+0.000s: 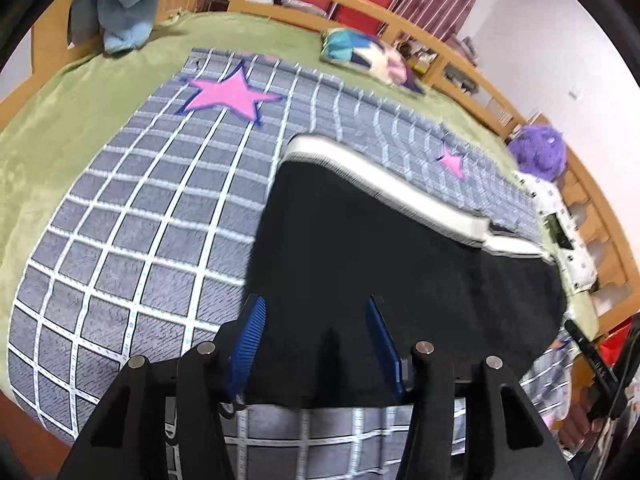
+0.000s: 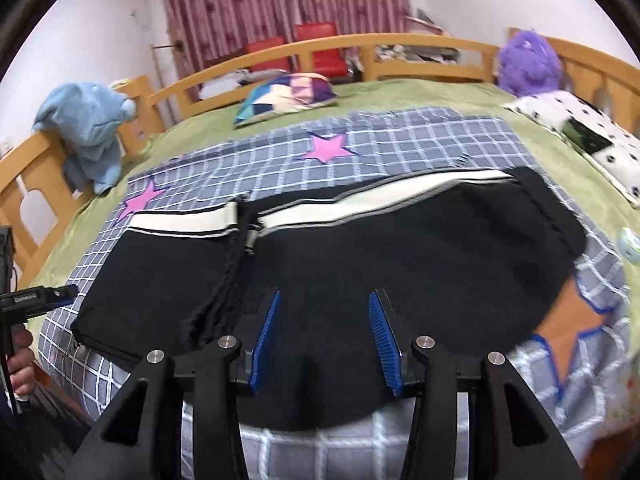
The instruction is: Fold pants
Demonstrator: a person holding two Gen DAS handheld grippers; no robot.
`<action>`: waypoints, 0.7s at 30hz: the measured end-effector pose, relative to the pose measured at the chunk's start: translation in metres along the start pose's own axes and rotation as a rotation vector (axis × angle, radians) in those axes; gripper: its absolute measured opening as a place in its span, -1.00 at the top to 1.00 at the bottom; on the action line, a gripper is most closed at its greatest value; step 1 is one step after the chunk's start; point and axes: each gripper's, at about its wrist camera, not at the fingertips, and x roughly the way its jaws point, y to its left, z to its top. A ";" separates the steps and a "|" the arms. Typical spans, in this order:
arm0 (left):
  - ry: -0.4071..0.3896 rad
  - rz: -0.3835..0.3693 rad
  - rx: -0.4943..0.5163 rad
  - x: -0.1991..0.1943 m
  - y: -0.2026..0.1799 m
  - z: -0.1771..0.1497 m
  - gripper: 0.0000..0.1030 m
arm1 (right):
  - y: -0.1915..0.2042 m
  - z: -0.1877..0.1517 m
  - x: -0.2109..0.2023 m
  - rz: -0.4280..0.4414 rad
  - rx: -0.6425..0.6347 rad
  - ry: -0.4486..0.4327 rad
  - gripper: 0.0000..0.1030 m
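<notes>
Black pants [image 2: 360,264] with a white side stripe [image 2: 360,196] lie flat across the grey checked blanket, the stripe along the far edge. A seam or fold line runs through the cloth left of centre. My right gripper [image 2: 325,300] hangs open just over the pants' near edge, nothing between its blue pads [image 2: 266,332]. My left gripper [image 1: 316,308] is open too, above the near left corner of the pants [image 1: 400,248], its pads clear of the cloth. Each gripper also shows in the other's view: the left gripper [image 2: 60,294] at the left edge, the right gripper [image 1: 580,336] at the right edge.
The grey checked blanket [image 2: 400,148] with pink stars covers a green bedspread [image 1: 60,128] inside a wooden bed rail [image 2: 280,56]. A blue plush [image 2: 88,128], a patchwork cushion [image 2: 288,92], a purple plush [image 2: 528,60] and a spotted pillow [image 2: 608,148] lie along the far side. A hand [image 2: 20,356] holds the left gripper.
</notes>
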 end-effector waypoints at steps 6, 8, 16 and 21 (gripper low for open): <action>-0.058 -0.070 0.010 -0.016 -0.028 0.015 0.01 | -0.043 0.000 -0.045 -0.058 0.184 0.006 0.08; -0.060 -0.082 0.002 -0.017 -0.037 0.018 0.01 | -0.057 0.001 -0.056 -0.058 0.266 -0.003 0.08; -0.095 -0.057 0.046 -0.008 -0.051 0.014 -0.11 | -0.087 0.008 -0.052 -0.184 0.261 -0.123 -0.05; -0.092 -0.047 0.006 -0.004 -0.037 0.017 -0.17 | -0.134 -0.021 -0.026 -0.067 0.460 -0.070 -0.04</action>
